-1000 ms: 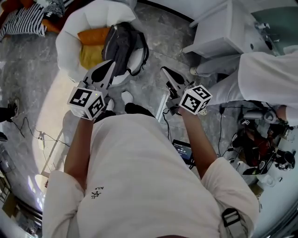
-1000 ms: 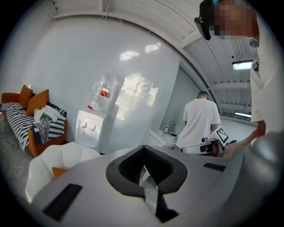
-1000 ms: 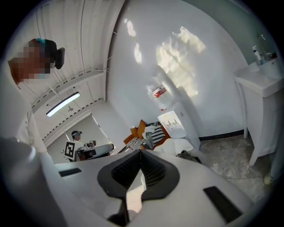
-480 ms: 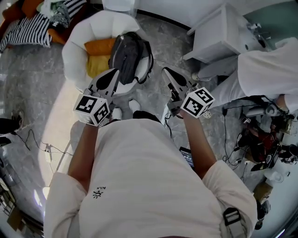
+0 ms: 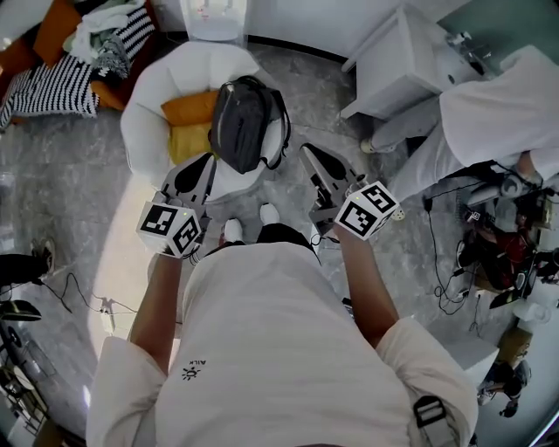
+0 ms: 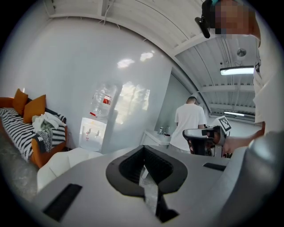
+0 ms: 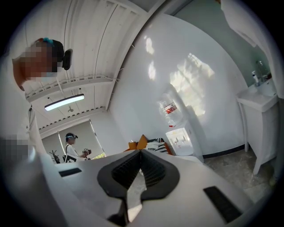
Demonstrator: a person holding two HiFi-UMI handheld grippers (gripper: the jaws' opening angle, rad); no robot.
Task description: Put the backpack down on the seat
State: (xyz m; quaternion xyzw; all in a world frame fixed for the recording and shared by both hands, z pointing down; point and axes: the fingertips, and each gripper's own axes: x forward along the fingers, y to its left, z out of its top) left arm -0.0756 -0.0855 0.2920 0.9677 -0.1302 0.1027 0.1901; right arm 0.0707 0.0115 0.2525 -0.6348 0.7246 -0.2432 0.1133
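A dark grey backpack (image 5: 243, 122) rests on the seat of a round white armchair (image 5: 148, 122), leaning against orange and yellow cushions (image 5: 192, 122). Its straps hang over the chair's right rim. My left gripper (image 5: 204, 159) is shut and empty, its tip just left of the backpack's lower end and apart from it. My right gripper (image 5: 307, 150) is also shut and empty, over the floor to the right of the chair. The left gripper view (image 6: 144, 150) and the right gripper view (image 7: 139, 153) look level across the room, jaws closed on nothing; the backpack is out of both.
A white washstand (image 5: 410, 65) and a person in white (image 5: 489, 105) stand at the right, with gear and cables (image 5: 489, 262) on the floor. A water dispenser (image 5: 214, 13) stands behind the chair. A sofa with striped cushions (image 5: 61, 79) sits far left.
Both grippers have drawn back from the chair towards me and risen. The backpack stays on the seat, untouched.
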